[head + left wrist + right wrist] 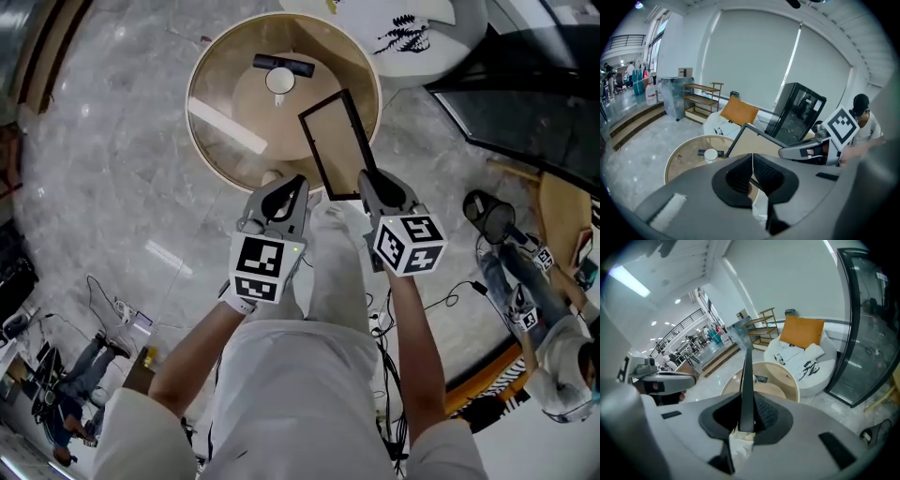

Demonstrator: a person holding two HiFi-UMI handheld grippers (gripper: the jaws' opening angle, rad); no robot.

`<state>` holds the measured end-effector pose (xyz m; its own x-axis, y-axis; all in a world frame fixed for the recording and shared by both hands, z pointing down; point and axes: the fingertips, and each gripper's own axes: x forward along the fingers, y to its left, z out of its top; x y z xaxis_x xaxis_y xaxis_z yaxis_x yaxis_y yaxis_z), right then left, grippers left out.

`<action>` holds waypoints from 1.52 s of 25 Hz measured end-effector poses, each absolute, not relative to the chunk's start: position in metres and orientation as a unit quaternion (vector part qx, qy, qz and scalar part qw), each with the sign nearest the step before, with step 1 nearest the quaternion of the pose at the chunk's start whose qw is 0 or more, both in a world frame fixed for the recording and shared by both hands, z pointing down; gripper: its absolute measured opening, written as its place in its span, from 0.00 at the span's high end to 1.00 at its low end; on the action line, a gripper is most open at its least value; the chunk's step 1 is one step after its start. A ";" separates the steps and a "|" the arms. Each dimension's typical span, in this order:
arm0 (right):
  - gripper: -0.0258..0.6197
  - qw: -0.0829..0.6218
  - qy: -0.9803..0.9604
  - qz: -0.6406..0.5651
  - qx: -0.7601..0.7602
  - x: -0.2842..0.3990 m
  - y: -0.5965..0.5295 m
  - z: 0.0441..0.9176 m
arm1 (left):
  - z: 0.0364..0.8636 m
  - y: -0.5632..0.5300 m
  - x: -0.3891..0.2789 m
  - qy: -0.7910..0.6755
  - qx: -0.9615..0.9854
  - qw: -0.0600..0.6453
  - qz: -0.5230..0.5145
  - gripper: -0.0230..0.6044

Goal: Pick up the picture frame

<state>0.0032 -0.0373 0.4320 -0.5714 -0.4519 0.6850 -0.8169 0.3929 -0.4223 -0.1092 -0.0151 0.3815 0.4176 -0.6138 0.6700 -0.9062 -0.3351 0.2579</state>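
Floor: pale grey polished marble (103, 150) fills the left of the head view, and cables (103, 291) and gear lie along the lower left edge.
Table: there's the round glass-topped table (220, 84), wood-rimmed, at upper centre. A black bar-shaped device (283, 65) and a small white round thing (279, 82) sit on it.
Seat: a white round cushion with black print (403, 28) at top centre, just right of the table.
Cabinet: dark and glass-fronted (525, 94), upper right.
Bystander: a person (562, 361) at the lower right edge.
Left gripper: at centre (296, 187), fingers (764, 171) clenched together on nothing. The tips are just left of the frame's lower corner; I can't tell whether they touch it.
Picture frame: black-edged (337, 141), up off the table and tilted, hanging over the table's right side.
Right gripper: just right of centre (367, 183), grasping the frame's lower edge. In its own view the frame stands edge-on, pinched between the pads (766, 411).
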 end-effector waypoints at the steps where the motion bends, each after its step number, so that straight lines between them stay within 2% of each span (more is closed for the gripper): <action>1: 0.87 0.235 -0.803 0.375 0.399 0.001 -0.036 0.419 | 0.373 -0.014 -0.112 -0.488 0.783 0.308 0.232 0.95; 9: 0.87 0.215 -0.812 0.346 0.419 -0.001 -0.023 0.335 | 0.300 -0.001 -0.126 -0.506 0.787 0.291 0.203 0.95; 24: 0.87 0.130 -0.828 0.254 0.482 -0.005 -0.032 0.182 | 0.187 0.000 -0.145 -0.528 0.801 0.246 0.140 0.95; 38: 0.87 0.099 -0.836 0.196 0.502 -0.018 -0.030 0.122 | 0.135 -0.005 -0.163 -0.530 0.816 0.207 0.104 0.95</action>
